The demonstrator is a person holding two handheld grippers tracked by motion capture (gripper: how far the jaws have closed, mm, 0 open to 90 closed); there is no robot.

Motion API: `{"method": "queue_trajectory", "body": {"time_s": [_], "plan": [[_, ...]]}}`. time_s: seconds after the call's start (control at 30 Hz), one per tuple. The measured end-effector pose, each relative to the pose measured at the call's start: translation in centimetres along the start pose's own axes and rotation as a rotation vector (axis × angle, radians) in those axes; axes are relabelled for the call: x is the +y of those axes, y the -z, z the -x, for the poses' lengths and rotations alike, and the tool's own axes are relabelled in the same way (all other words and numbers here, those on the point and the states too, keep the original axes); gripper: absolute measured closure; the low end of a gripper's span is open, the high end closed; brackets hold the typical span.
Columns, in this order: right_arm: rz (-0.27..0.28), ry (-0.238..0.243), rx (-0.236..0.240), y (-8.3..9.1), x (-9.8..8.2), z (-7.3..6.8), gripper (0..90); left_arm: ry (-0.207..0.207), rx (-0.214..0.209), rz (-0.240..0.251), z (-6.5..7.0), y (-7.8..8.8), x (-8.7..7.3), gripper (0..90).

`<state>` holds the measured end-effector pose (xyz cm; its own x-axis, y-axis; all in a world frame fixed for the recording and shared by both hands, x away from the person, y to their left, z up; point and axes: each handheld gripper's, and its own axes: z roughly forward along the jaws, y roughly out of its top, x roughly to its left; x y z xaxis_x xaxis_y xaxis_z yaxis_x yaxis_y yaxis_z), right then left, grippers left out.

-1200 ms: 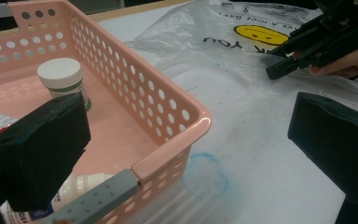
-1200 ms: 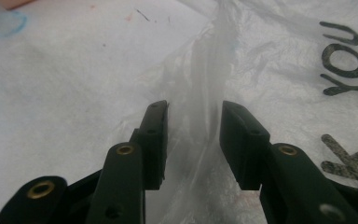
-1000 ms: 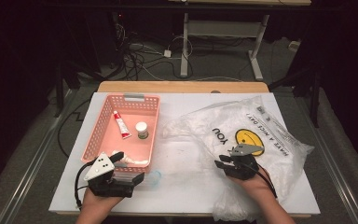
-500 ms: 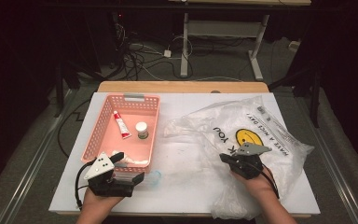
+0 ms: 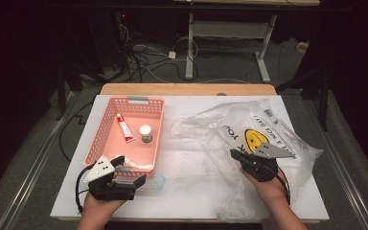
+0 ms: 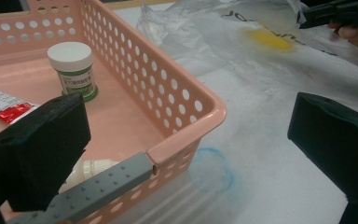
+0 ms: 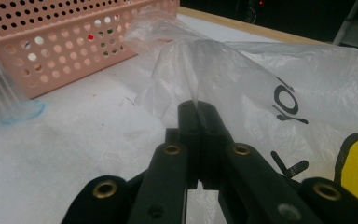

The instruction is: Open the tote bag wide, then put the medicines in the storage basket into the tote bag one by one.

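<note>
A clear plastic bag [image 5: 249,129] with a yellow smiley and black print lies crumpled on the right of the white table. My right gripper [image 5: 233,154] is shut on a fold of its film; in the right gripper view the film rises from the closed jaws [image 7: 198,109] as a thin peak of bag [image 7: 205,65]. My left gripper [image 5: 134,170] stands open at the near right corner of the pink basket [image 5: 100,139]. In the left gripper view [image 6: 189,116] one jaw hangs over the basket's inside and the other over the table, with nothing held.
Inside the basket [image 6: 186,140] are a white-capped jar [image 6: 73,67], a red and white tube [image 6: 4,105] and a white tube [image 6: 91,168] at the near end. A clear object with a blue rim [image 5: 157,182] lies just outside that corner. Cables and desk legs stand behind.
My right gripper has risen a little with the bag's film pinched, pulling the fold up off the table. The left gripper has stayed in place.
</note>
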<state>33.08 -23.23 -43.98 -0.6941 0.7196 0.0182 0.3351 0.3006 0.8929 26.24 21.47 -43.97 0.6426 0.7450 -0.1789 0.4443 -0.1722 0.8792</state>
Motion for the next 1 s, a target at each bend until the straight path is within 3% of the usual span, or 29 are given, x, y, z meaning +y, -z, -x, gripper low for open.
{"method": "queue_trajectory", "body": {"time_s": [0.43,0.6,0.73,1.0], "plan": [[0.084,-0.008,-0.009,0.6,1.1,0.3,90.0,0.033,0.045,0.006,-1.1,0.3,0.5,0.0],[0.093,0.018,-0.007,0.8,1.5,0.1,90.0,0.036,0.075,-0.006,-1.5,0.6,0.8,0.0],[0.11,0.023,0.0,1.0,1.8,0.2,90.0,0.062,0.091,0.027,-2.1,1.0,1.1,0.0],[0.104,0.009,0.004,0.7,1.7,0.5,90.0,0.082,0.124,-0.009,-3.8,0.3,3.3,0.0]]}}
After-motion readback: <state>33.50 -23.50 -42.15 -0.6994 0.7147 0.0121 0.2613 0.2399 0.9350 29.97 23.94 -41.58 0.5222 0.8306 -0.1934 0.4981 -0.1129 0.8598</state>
